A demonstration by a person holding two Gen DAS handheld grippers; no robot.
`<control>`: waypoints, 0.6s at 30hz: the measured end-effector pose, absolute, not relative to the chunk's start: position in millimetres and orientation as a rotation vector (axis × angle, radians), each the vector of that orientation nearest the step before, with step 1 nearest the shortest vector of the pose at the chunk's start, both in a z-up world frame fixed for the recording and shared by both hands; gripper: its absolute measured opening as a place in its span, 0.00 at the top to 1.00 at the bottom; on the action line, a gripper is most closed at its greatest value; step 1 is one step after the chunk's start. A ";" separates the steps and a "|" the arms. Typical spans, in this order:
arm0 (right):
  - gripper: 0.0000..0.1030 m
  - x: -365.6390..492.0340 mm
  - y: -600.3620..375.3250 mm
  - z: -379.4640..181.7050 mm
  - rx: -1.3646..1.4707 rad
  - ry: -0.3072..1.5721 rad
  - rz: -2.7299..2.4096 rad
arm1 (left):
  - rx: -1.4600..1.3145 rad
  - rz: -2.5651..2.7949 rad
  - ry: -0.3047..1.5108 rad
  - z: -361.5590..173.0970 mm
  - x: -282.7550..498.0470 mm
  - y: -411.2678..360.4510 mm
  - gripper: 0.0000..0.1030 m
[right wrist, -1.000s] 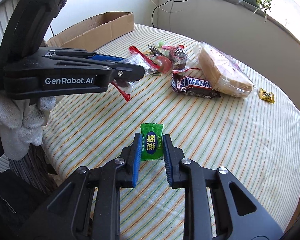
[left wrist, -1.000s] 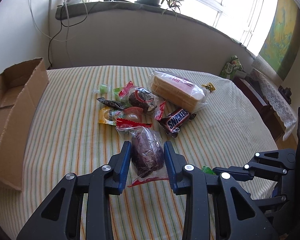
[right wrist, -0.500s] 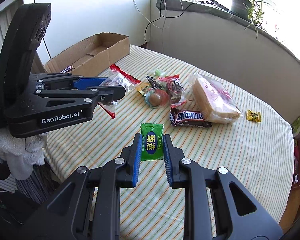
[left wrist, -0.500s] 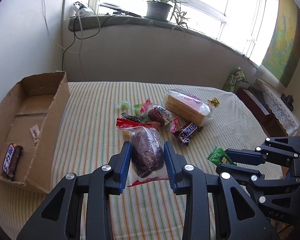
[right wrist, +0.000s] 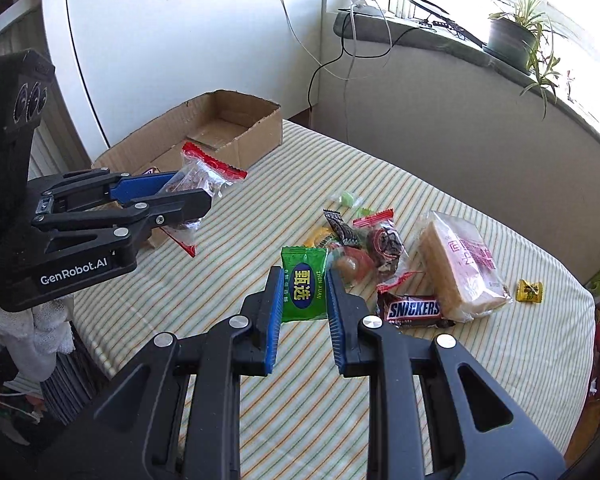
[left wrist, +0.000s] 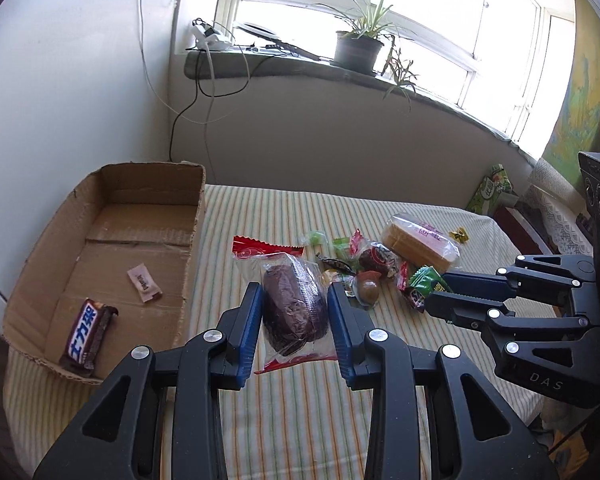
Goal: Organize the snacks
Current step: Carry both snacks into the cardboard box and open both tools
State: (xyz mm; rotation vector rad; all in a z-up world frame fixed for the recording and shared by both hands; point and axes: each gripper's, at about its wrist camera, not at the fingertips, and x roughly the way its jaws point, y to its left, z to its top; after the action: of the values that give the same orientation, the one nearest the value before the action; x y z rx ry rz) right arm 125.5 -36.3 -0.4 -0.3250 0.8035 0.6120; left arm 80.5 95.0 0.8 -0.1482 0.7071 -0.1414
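Note:
My left gripper (left wrist: 293,312) is shut on a clear red-edged packet with a dark purple cake (left wrist: 294,310), held above the striped table; it also shows in the right wrist view (right wrist: 198,184). My right gripper (right wrist: 302,294) is shut on a green candy packet (right wrist: 305,285), also held in the air and seen in the left wrist view (left wrist: 428,282). A cardboard box (left wrist: 112,264) at the table's left holds a Snickers bar (left wrist: 86,334) and a small brown wrapper (left wrist: 144,282). It also shows in the right wrist view (right wrist: 236,128).
A pile of snacks lies mid-table: a Snickers bar (right wrist: 414,311), a bagged sliced bread (right wrist: 462,266), a round wrapped cake (right wrist: 384,240), small candies (right wrist: 348,200). A yellow candy (right wrist: 530,291) lies apart at the right. The windowsill behind carries a plant pot (left wrist: 358,50) and cables.
Both grippers have risen and pulled back from the table with their packets. The left one has swung left, so the cardboard box and its contents show more fully.

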 end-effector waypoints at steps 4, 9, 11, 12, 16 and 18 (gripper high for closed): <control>0.79 143.7 -11.9 7.2 -0.318 0.790 0.636 | -0.166 -0.101 0.695 2.1 77.9 120.0 0.69; 0.79 169.5 23.4 12.9 -0.313 0.780 0.661 | -0.180 -0.059 0.688 1.5 75.7 146.4 0.69; 0.79 177.9 38.3 13.8 -0.325 0.772 0.664 | -0.185 -0.046 0.689 0.7 73.6 156.0 0.69; 0.79 181.8 45.1 14.0 -0.329 0.771 0.669 | -0.188 -0.041 0.688 0.4 73.2 160.1 0.69; 0.79 197.3 71.5 14.0 -0.343 0.765 0.688 | -0.198 -0.023 0.685 1.0 71.3 173.7 0.69; 0.79 204.8 83.4 13.1 -0.338 0.770 0.702 | -0.192 -0.011 0.686 0.8 72.7 179.2 0.69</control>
State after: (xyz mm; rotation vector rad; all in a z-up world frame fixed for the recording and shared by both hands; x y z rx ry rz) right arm 204.8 83.4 13.1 -0.3379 0.7698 0.7025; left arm 72.7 179.2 0.8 -0.1925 0.6855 -0.0111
